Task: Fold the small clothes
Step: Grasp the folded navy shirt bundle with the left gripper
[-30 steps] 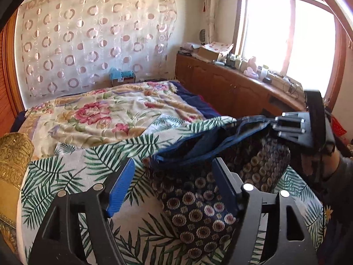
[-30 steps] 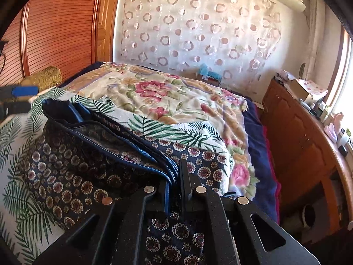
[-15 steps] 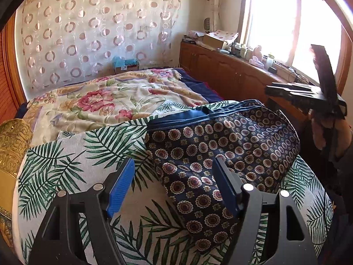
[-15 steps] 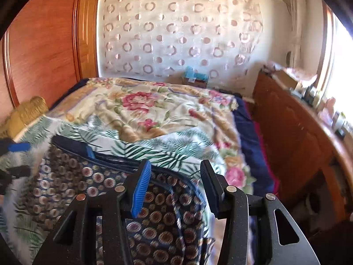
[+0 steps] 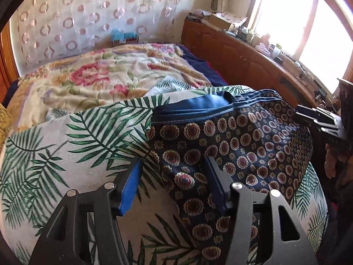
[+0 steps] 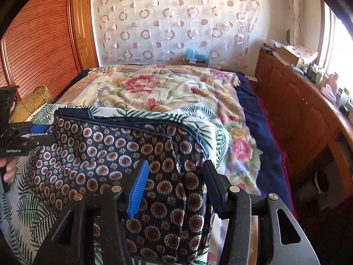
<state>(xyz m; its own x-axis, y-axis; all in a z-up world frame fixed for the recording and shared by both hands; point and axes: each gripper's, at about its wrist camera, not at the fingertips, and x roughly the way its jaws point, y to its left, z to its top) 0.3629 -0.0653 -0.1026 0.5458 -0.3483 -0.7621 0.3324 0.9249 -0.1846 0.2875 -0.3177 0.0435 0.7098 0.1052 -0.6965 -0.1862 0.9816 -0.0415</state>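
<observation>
Shorts (image 5: 231,145) of dark navy cloth printed with round medallions lie folded on the palm-leaf sheet (image 5: 72,154) over the bed, their plain blue waistband (image 5: 198,108) toward twelve o'clock in my left view; behind them, further toward twelve, a floral blanket (image 5: 106,81) covers the rest of the bed; my left hand-held gripper (image 5: 172,187) points down at the garment's edge at about six o'clock, its jaws apart and closing, the blue pad (image 5: 130,190) over the bare sheet and the other finger over the print, with the cloth's edge lying between them but neither pad pressing on it; my right hand-held gripper (image 6: 174,187) sits at six o'clock in its own view, jaws apart and opening, the patterned cloth under the gap and not pinched; from that side the shorts (image 6: 123,154) spread toward nine o'clock, where my left hand-held gripper shows at the frame edge; a wooden cabinet (image 6: 297,114) runs along the bed at three o'clock; a circle-patterned curtain (image 6: 172,19) hangs at twelve.
</observation>
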